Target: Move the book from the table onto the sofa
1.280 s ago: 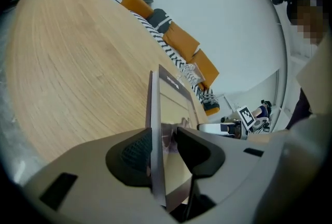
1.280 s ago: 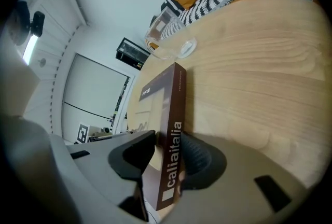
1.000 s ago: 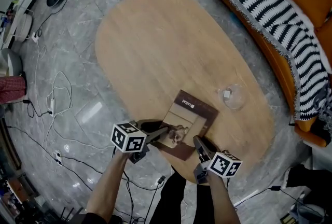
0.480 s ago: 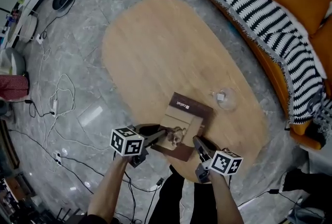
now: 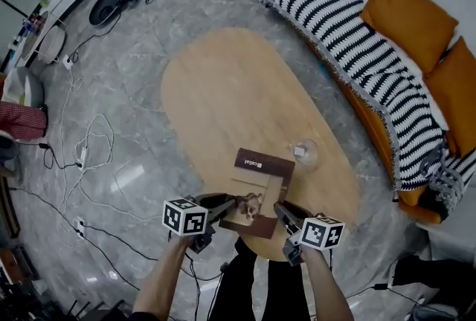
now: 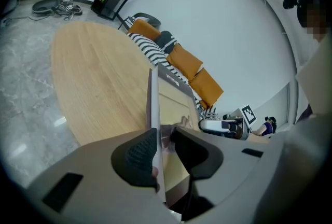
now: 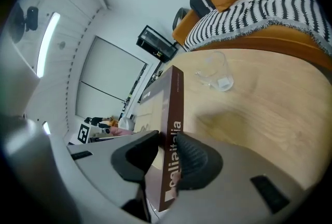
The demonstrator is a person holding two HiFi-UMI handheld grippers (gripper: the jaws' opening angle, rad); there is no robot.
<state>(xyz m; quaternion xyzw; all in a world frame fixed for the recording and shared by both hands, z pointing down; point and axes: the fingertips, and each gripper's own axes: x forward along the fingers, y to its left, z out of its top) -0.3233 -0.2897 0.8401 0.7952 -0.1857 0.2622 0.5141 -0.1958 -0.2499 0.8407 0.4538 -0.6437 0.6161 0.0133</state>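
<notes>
The brown and beige book (image 5: 256, 184) hangs just above the near end of the oval wooden table (image 5: 223, 89), gripped from both sides. My left gripper (image 5: 236, 202) clamps its near-left edge, jaws still closing, and the cover (image 6: 174, 98) runs between the pads. My right gripper (image 5: 279, 209) pinches the near-right edge at the spine (image 7: 175, 109), its jaws closing too. In the right gripper view the book casts a shadow on the tabletop. The orange sofa (image 5: 372, 37) with a striped blanket stands beyond the table's right side.
A clear glass cup (image 5: 303, 152) stands on the table just right of the book, also seen as the cup (image 7: 213, 75) in the right gripper view. Cables (image 5: 82, 156) trail over the grey marble floor at left. The person's legs (image 5: 256, 286) are at the table's near end.
Both grippers have risen together with the book, lifting it off the tabletop. More of the sofa has come into the head view.
</notes>
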